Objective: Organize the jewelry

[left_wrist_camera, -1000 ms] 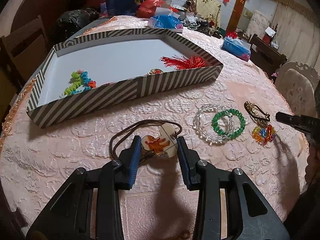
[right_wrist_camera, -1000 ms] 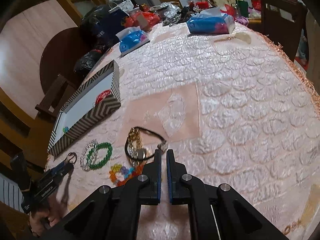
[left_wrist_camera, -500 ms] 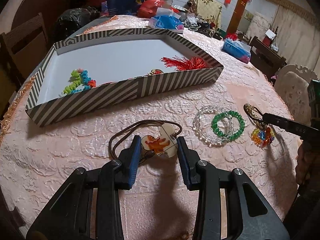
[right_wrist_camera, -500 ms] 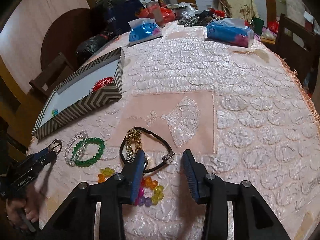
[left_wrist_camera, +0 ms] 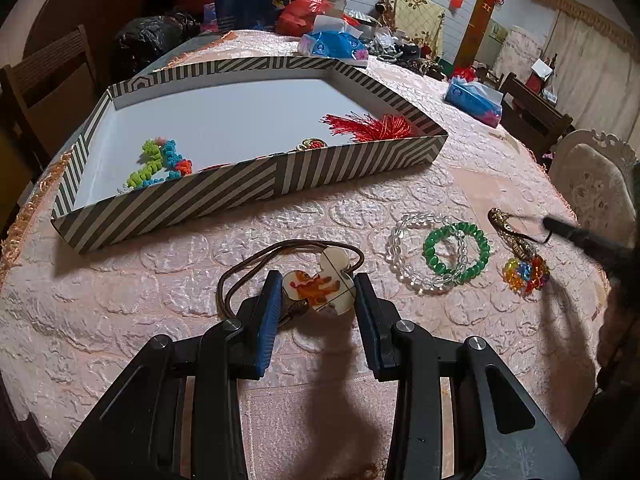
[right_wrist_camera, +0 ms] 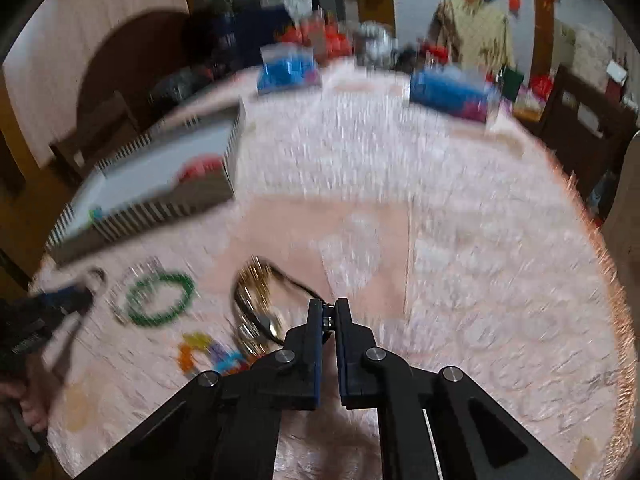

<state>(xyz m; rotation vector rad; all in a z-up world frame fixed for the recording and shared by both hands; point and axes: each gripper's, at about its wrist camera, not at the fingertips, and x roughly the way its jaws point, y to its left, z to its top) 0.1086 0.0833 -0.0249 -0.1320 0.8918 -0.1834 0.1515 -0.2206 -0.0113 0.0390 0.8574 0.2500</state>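
Note:
My left gripper (left_wrist_camera: 318, 280) points down at the pink tablecloth, shut on a white cartoon pendant (left_wrist_camera: 320, 286) whose brown cord (left_wrist_camera: 248, 264) loops out to the left. In the blurred right wrist view my right gripper (right_wrist_camera: 328, 308) is shut on the metal clasp of a black cord bracelet (right_wrist_camera: 296, 286) with a gold chain (right_wrist_camera: 260, 280). The same bracelet (left_wrist_camera: 510, 232) shows in the left wrist view, at my right gripper's tip (left_wrist_camera: 550, 226). A green bead bracelet (left_wrist_camera: 430, 254) overlaps a clear bead bracelet (left_wrist_camera: 394, 236). A multicoloured bead ring (left_wrist_camera: 526, 274) lies beside them.
A striped shallow box (left_wrist_camera: 256, 184) stands behind the loose jewelry; it holds a red tassel (left_wrist_camera: 372, 126) and a coloured coiled piece (left_wrist_camera: 160, 160). Blue tissue packs (left_wrist_camera: 332, 44) and clutter sit at the table's far side. Chairs ring the table.
My right gripper opened around the black cord bracelet, then closed on its clasp while rolling; its view is now blurred. My left gripper kept still on the pendant.

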